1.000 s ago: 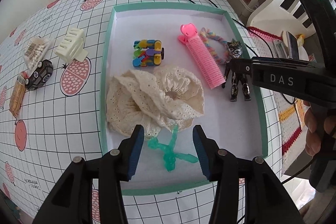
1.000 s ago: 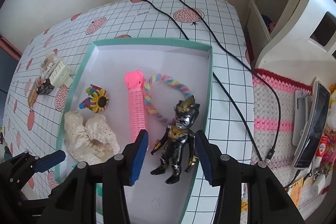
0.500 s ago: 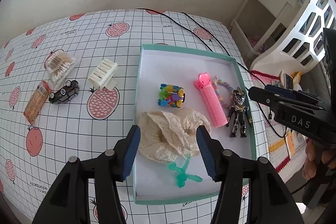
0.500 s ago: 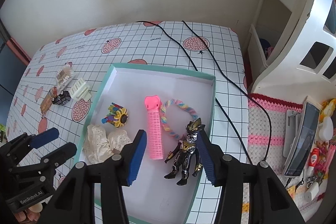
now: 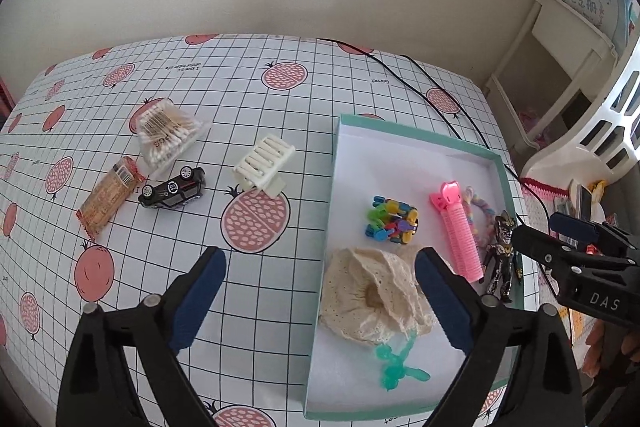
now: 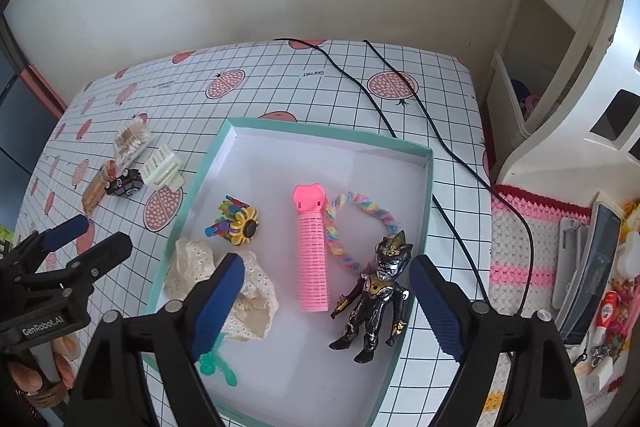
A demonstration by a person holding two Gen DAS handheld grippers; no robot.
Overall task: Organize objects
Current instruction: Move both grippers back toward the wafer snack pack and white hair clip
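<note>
A teal-rimmed box [image 5: 416, 133] [image 6: 320, 129] holds a cream lace scrunchie [image 5: 372, 299], a teal figure [image 5: 396, 367], a colourful block toy [image 5: 394, 221], a pink hair roller [image 5: 458, 231] [image 6: 312, 247], a pastel rope ring [image 6: 360, 223] and a black figurine [image 6: 376, 299]. Left of the box lie a white hair claw [image 5: 264, 163], a black toy car [image 5: 174, 189], a cotton swab pack [image 5: 168, 135] and a snack packet [image 5: 108, 199]. My left gripper [image 5: 320, 287] is open and empty above the box's left edge. My right gripper [image 6: 326, 299] is open and empty above the roller and figurine.
Two black cables [image 6: 400, 107] run across the pomegranate-print tablecloth behind and right of the box. White shelving [image 6: 560, 67] stands right of the table. A crocheted mat with a phone [image 6: 592, 267] and small items lies at the far right.
Both grippers have risen and pulled back from the box, so more of the table shows. Their jaws have opened wider. The objects in the box have not moved.
</note>
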